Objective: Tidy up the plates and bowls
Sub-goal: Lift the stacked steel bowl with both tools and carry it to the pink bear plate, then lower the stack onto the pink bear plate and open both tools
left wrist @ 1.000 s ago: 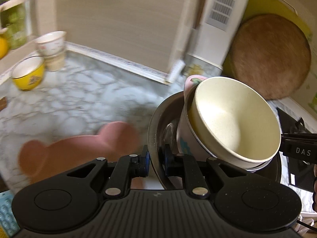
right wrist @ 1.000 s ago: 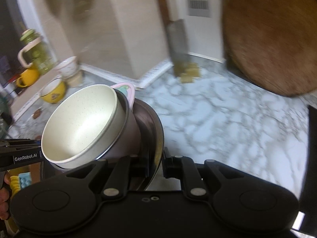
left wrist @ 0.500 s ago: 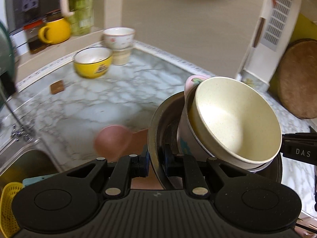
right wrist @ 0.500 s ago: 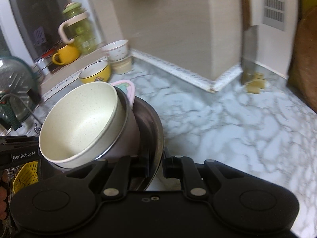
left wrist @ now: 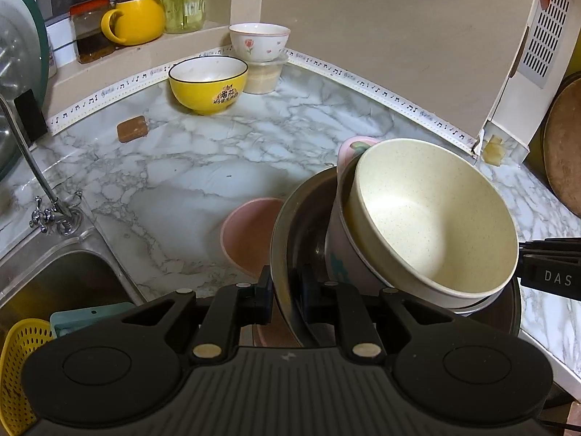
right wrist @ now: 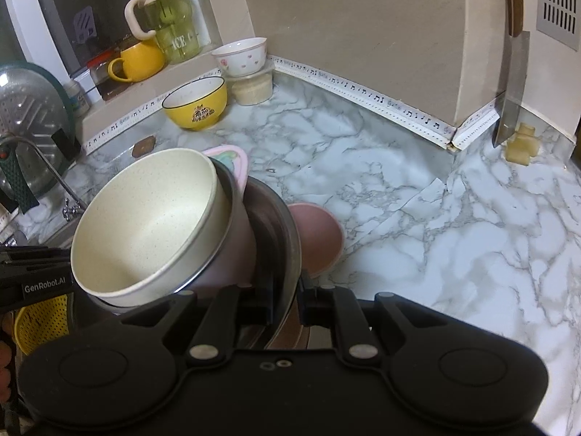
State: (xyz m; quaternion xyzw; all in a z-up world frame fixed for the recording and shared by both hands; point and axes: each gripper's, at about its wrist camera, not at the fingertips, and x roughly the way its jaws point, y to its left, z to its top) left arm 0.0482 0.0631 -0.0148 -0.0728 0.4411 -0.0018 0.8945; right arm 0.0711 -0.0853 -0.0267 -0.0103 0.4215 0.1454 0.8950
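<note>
Left gripper [left wrist: 285, 296] closed down to a narrow gap, pads clamped on the near rim of a dark metal pan [left wrist: 308, 225]; right gripper [right wrist: 287, 299] likewise clamped on the opposite rim of the same pan [right wrist: 281, 225], so the pan hangs between both above the marble counter [left wrist: 189, 167]. Inside the pan: a pale pink bowl [left wrist: 345, 149] with a cream speckled bowl [left wrist: 432, 218] nested in it, both tilted, cream bowl empty. Pink dish [left wrist: 250, 236] lies on the counter just below the pan. Against the back wall: yellow bowl [left wrist: 208, 83] with a dark crest print, writing too small to read; white flowered bowl [left wrist: 259, 41] stacked on a clear lidded tub [left wrist: 263, 76]. Green jar [right wrist: 174, 32] on the ledge reads "ICE". Gripper bodies marked "DAS" and "GenRobot.AI"
</note>
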